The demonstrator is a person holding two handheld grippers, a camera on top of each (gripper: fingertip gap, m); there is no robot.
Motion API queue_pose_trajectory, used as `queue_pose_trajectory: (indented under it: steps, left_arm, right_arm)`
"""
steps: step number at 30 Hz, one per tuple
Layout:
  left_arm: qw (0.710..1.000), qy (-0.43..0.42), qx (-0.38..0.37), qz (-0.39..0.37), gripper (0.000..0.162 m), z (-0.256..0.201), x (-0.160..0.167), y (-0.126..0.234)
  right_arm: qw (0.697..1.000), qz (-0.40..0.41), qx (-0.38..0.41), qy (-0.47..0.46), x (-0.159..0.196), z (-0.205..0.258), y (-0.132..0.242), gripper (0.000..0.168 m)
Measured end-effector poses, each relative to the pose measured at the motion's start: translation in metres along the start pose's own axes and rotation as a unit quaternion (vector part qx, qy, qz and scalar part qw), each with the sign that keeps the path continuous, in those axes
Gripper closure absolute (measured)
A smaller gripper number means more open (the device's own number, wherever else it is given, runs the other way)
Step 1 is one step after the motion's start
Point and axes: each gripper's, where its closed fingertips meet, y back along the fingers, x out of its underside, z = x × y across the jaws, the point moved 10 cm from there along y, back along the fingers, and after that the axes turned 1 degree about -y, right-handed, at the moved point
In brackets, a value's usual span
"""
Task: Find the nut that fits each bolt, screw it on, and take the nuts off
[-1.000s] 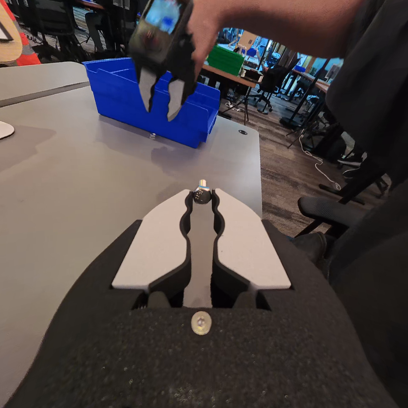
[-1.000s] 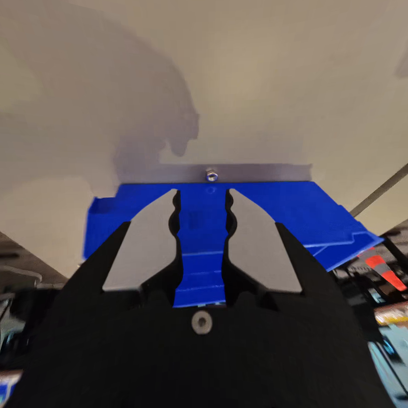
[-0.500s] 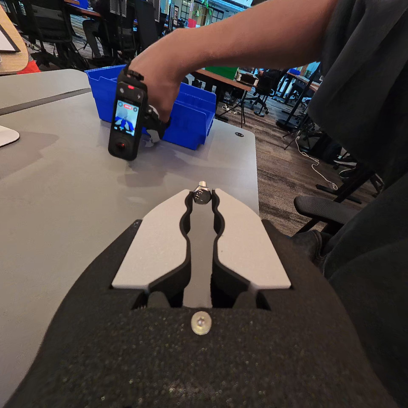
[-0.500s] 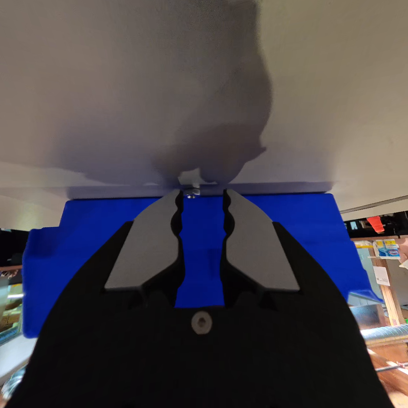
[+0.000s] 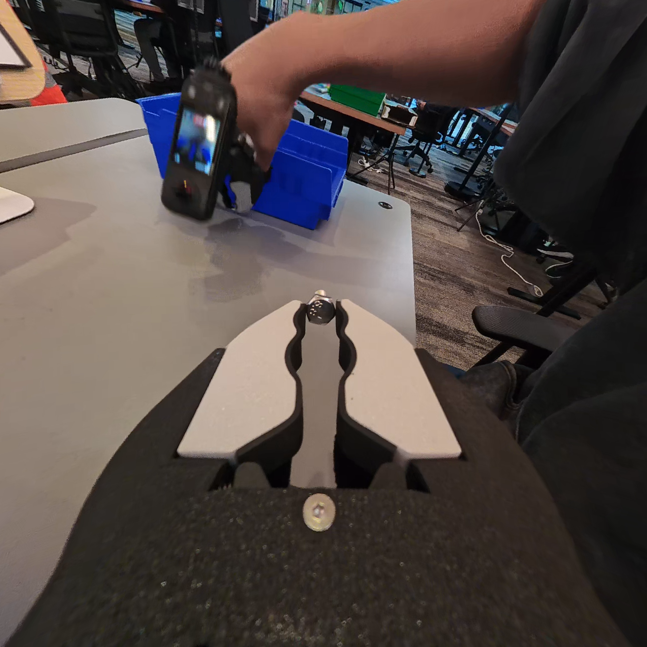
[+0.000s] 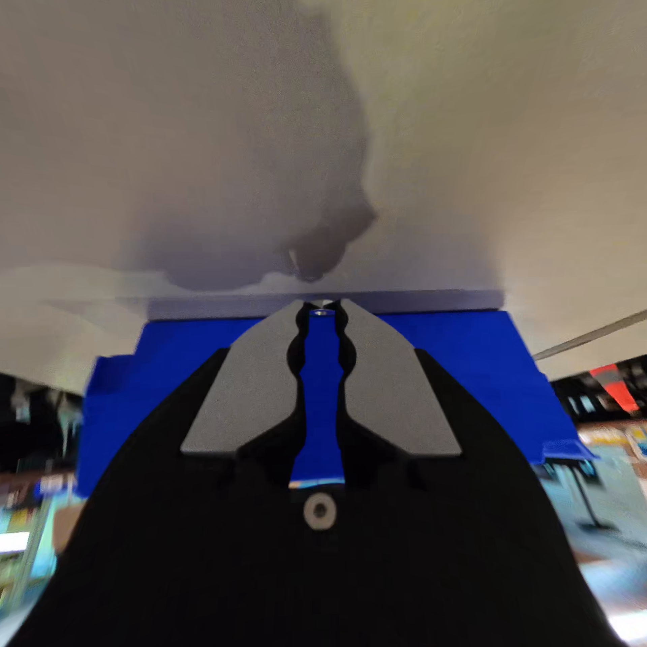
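My left gripper [image 5: 320, 310] is shut on a silver hex-head bolt [image 5: 319, 309], held by its head with the threaded end pointing away, above the grey table [image 5: 105, 315]. My right gripper [image 6: 321, 308] is shut on a small silver nut [image 6: 321, 311] at its fingertips, right in front of the blue bin [image 6: 455, 367]. This view is upside down and blurred. In the left wrist view the right gripper [image 5: 241, 197], with its camera body and the person's hand, is low at the bin's near wall [image 5: 297, 196].
A white base [image 5: 14, 206] stands at the table's left edge. The table's right edge [image 5: 411, 280] drops to the floor, with a black chair [image 5: 518, 325] beside it. The person's arm [image 5: 402, 52] spans the upper view.
My right gripper came down to the table in front of the blue bin and closed on the nut that lay there. My left gripper held the bolt still.
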Motion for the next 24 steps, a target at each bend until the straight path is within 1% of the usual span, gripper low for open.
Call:
queue_pose_trajectory:
  steps: [1, 2, 3, 4, 5, 7, 8, 10, 11, 13, 15, 17, 21, 24]
  left_arm:
    - [1.0, 0.003, -0.004, -0.002, 0.146, 0.002, 0.0, 0.001]
    - [1.0, 0.008, -0.008, -0.006, 0.146, 0.004, -0.001, 0.003]
    - [1.0, 0.014, -0.012, -0.009, 0.146, 0.007, -0.001, 0.004]
    - [1.0, 0.022, -0.018, -0.01, 0.146, 0.01, -0.002, 0.005]
    - [0.999, 0.031, -0.026, -0.012, 0.146, 0.015, -0.003, 0.005]
    - [0.998, 0.055, -0.026, -0.023, 0.146, 0.022, -0.009, 0.004]
    - [0.997, 0.07, -0.017, -0.032, 0.146, 0.025, -0.013, 0.002]
    - [0.995, 0.094, 0.002, -0.03, 0.146, 0.032, -0.021, -0.004]
    - [0.995, 0.096, 0.005, -0.022, 0.146, 0.034, -0.025, -0.008]
    - [0.995, 0.094, 0.019, -0.004, 0.146, 0.037, -0.031, -0.015]
    - [0.995, 0.096, 0.039, 0.005, 0.146, 0.037, -0.037, -0.022]
    - [0.994, 0.093, 0.05, 0.021, 0.146, 0.035, -0.041, -0.028]
    - [0.995, 0.079, 0.05, 0.041, 0.146, 0.029, -0.045, -0.038]
    - [0.995, 0.076, 0.059, 0.038, 0.146, 0.024, -0.046, -0.044]
  right_arm:
    - [0.998, -0.064, 0.006, -0.016, 0.002, 0.001, 0.017, 0.154]
    - [0.99, -0.138, 0.013, -0.03, 0.005, 0.005, 0.035, 0.154]
    - [0.975, -0.216, 0.022, -0.042, 0.007, 0.011, 0.053, 0.154]
    - [0.953, -0.299, 0.031, -0.048, 0.01, 0.02, 0.071, 0.154]
    - [0.921, -0.385, 0.037, -0.045, 0.012, 0.031, 0.088, 0.154]
    - [0.843, -0.534, 0.052, -0.037, 0.014, 0.057, 0.113, 0.154]
    - [0.808, -0.584, 0.065, -0.032, 0.013, 0.069, 0.12, 0.154]
    - [0.755, -0.648, 0.099, -0.032, 0.009, 0.089, 0.125, 0.154]
    - [0.73, -0.673, 0.11, -0.032, 0.006, 0.098, 0.125, 0.154]
    - [0.692, -0.71, 0.127, -0.033, -0.001, 0.113, 0.123, 0.154]
    - [0.671, -0.728, 0.137, -0.036, -0.008, 0.122, 0.119, 0.154]
    - [0.663, -0.735, 0.136, -0.037, -0.012, 0.127, 0.116, 0.154]
    - [0.686, -0.709, 0.159, -0.031, -0.018, 0.135, 0.115, 0.154]
    - [0.689, -0.706, 0.159, -0.028, -0.019, 0.137, 0.116, 0.154]
